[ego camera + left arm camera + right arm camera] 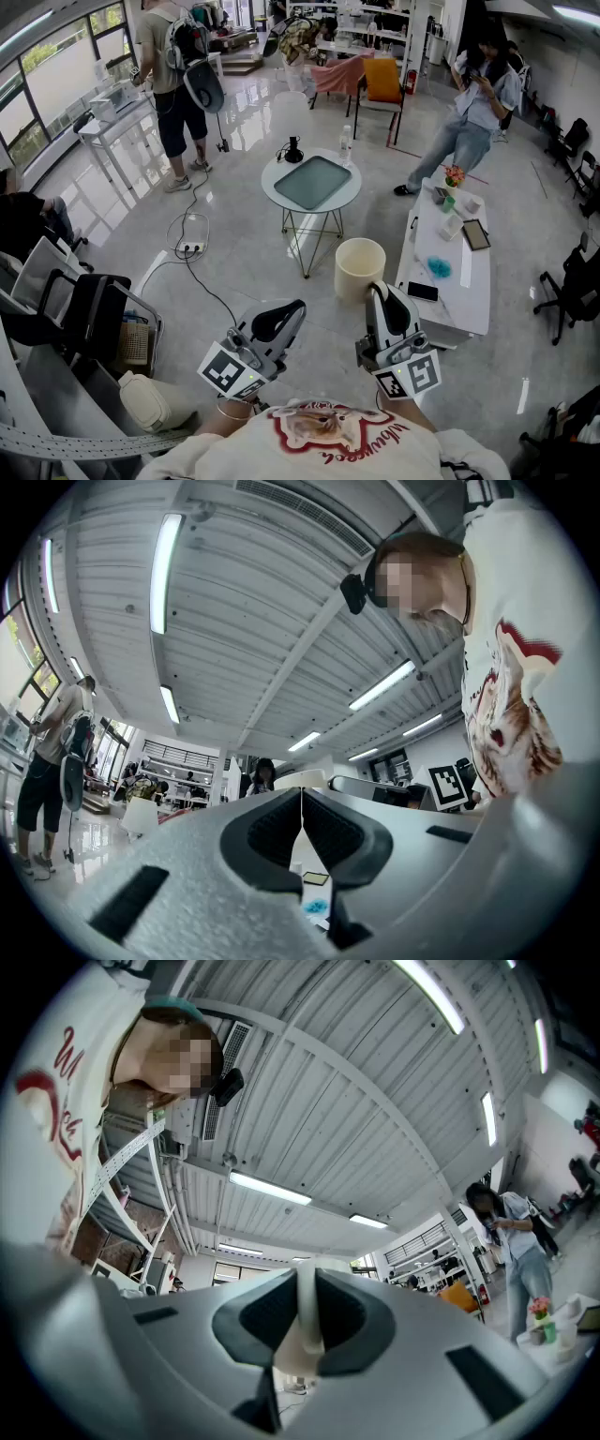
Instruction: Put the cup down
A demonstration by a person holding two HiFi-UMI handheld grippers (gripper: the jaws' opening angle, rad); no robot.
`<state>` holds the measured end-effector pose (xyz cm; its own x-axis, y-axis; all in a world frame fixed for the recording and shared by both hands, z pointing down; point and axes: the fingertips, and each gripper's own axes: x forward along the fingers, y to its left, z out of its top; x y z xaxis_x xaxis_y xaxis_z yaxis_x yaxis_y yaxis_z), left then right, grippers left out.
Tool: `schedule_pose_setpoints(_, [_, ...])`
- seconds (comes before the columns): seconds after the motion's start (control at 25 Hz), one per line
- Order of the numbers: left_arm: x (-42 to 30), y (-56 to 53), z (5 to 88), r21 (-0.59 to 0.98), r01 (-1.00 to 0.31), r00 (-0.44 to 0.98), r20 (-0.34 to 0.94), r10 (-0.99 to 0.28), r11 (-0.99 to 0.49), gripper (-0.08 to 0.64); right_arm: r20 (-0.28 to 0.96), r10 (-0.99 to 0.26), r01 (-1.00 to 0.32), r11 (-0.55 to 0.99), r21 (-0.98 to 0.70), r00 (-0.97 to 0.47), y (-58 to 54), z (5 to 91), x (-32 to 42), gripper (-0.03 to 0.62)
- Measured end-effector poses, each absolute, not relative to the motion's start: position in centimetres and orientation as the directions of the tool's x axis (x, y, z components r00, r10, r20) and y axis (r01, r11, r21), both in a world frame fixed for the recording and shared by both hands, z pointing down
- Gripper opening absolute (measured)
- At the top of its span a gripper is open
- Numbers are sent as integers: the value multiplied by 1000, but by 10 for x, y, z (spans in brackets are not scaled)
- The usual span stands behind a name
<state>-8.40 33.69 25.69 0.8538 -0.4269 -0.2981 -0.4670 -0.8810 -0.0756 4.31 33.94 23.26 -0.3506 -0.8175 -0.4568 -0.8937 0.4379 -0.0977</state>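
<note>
Jaws of our right gripper (305, 1321) pinch the wall of the cream cup (360, 268), carried in the air beside the long white table (466, 286); our left gripper (302, 829) is closed, empty; next, we judge, comes lowering the cup onto a surface, then releasing.

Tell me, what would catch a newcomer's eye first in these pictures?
The big cream cup stands out first, pinched by its rim in the right tongs, just beside the long white table. Next to it, the left tongs are shut on nothing. Farther off, a round table carrying a dark tray stands in the middle of the shiny floor.
</note>
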Motion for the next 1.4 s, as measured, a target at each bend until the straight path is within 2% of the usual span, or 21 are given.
schedule_pose_setpoints(0.8, [-89, 327, 258, -66, -451, 857, -312, -411, -890, 17, -461, -814, -896, 437, -82, -355, 335, 231, 35, 54])
schedule_pose_setpoints(1.4, [-125, 318, 260, -80, -436, 866, -308, -394, -896, 17, -490, -805, -895, 435, -102, -335, 323, 230, 3, 54])
